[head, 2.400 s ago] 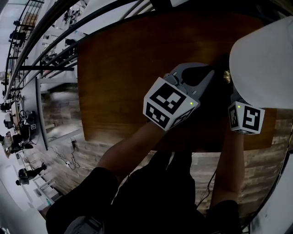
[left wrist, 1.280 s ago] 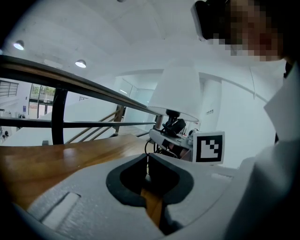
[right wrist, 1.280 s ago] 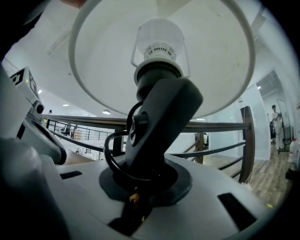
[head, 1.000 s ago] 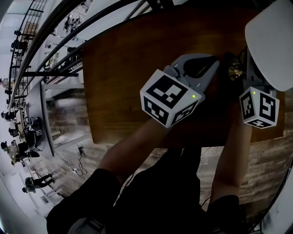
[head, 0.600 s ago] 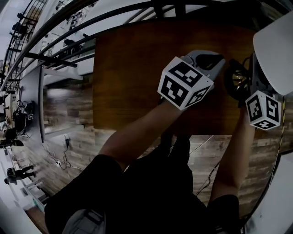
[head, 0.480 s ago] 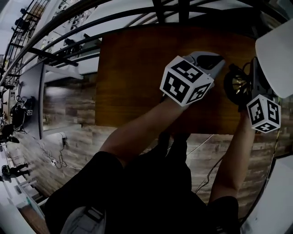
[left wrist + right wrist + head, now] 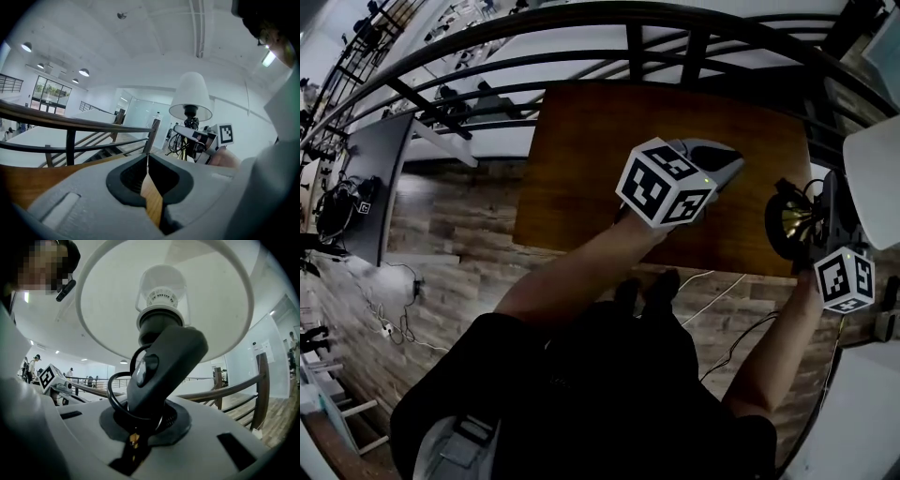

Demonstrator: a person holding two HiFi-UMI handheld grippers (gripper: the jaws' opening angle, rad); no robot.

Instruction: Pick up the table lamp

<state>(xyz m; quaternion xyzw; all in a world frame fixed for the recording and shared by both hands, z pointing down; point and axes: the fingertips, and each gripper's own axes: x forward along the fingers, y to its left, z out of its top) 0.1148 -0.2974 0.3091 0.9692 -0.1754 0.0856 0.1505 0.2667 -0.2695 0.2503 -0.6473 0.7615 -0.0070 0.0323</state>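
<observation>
The table lamp hangs in the air at the right of the head view, with its white shade (image 7: 874, 178) and its black round base (image 7: 789, 225) tilted towards me. My right gripper (image 7: 825, 208) is shut on the lamp's thin brass stem (image 7: 134, 439). In the right gripper view the shade (image 7: 108, 329), the bulb (image 7: 161, 284) and a black inline switch (image 7: 164, 359) with a cord loop fill the picture from below. My left gripper (image 7: 724, 165) is shut and holds nothing, above the wooden table (image 7: 591, 150). The left gripper view shows its jaws (image 7: 147, 164) closed, with the lamp (image 7: 190, 96) beyond them.
A black metal railing (image 7: 628, 37) runs behind the table, with an open hall beyond it. Wood plank floor (image 7: 459, 234) lies to the left and below, with cables (image 7: 717, 291) on it. A dark screen (image 7: 375, 183) stands at the left.
Both grippers have risen well above the table, which now looks smaller and farther below. The lamp has come up off the tabletop with the right gripper. The left gripper stays shut and empty.
</observation>
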